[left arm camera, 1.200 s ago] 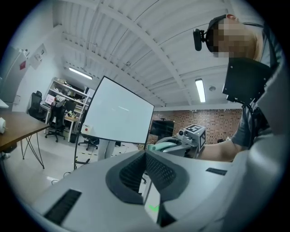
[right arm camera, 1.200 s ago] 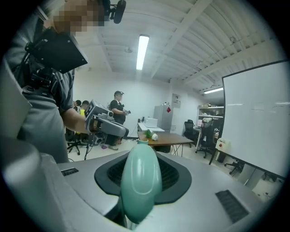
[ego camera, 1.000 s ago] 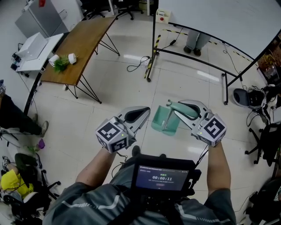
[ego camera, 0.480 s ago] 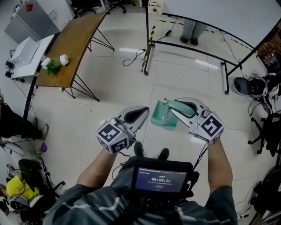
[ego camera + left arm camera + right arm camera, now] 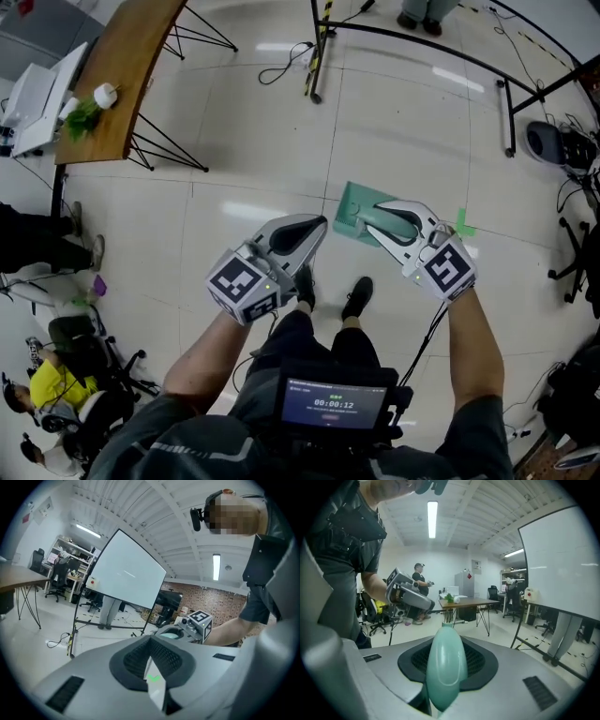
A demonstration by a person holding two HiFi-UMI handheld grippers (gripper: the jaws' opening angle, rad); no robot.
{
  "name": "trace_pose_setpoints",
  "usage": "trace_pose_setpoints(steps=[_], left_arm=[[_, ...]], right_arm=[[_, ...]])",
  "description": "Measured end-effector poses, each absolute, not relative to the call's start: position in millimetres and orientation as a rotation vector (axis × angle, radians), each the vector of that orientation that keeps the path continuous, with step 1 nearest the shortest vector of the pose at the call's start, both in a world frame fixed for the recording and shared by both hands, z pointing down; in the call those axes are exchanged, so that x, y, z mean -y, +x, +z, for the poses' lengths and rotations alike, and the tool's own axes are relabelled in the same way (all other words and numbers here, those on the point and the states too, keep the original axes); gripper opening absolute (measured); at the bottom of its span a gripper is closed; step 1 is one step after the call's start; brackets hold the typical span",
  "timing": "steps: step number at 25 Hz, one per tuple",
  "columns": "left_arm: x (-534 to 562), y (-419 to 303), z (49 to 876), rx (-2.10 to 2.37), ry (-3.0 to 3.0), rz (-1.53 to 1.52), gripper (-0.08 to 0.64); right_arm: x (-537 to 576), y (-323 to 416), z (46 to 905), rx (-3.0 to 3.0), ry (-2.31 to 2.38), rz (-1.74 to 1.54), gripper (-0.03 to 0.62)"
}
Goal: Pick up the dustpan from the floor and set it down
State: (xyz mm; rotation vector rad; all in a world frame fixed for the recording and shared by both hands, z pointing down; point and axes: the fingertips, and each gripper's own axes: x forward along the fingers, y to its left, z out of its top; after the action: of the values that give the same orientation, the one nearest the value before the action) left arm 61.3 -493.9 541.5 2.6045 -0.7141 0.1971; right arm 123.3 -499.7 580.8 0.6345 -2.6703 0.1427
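Note:
The mint-green dustpan (image 5: 350, 210) hangs by its handle from my right gripper (image 5: 369, 217), low over the tiled floor just ahead of the person's shoes (image 5: 357, 298). In the right gripper view the rounded green handle (image 5: 445, 667) fills the gap between the jaws, which are shut on it (image 5: 446, 637). My left gripper (image 5: 316, 228) sits about a hand's width left of the pan, jaws together with nothing in them (image 5: 151, 641). Whether the pan touches the floor I cannot tell.
A wooden table (image 5: 122, 84) on thin metal legs stands far left. The whiteboard's black frame (image 5: 412, 39) and a loose cable (image 5: 281, 58) lie ahead. A green tape mark (image 5: 461, 223) is right of the pan. Chairs and gear crowd the right edge (image 5: 562, 141).
Both grippers have sunk toward the floor, the dustpan still in the right one. The head view has tipped down, so the shoes now show and the table has slid up and left.

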Motion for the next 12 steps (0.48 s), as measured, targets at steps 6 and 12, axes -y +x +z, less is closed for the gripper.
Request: trace_pose_setpoints(steps=[6, 12], left_arm=[[504.4, 91.0, 670.9, 0.678, 2.561, 0.303, 0.026], [505.4, 100.0, 770.7, 0.658, 2.532, 0.362, 0.026]], right_arm=[[512.8, 141.8, 725.1, 2.611, 0.599, 0.184, 0.137], [515.7, 144.7, 825.0, 2.579, 0.549, 0.185, 0.137]])
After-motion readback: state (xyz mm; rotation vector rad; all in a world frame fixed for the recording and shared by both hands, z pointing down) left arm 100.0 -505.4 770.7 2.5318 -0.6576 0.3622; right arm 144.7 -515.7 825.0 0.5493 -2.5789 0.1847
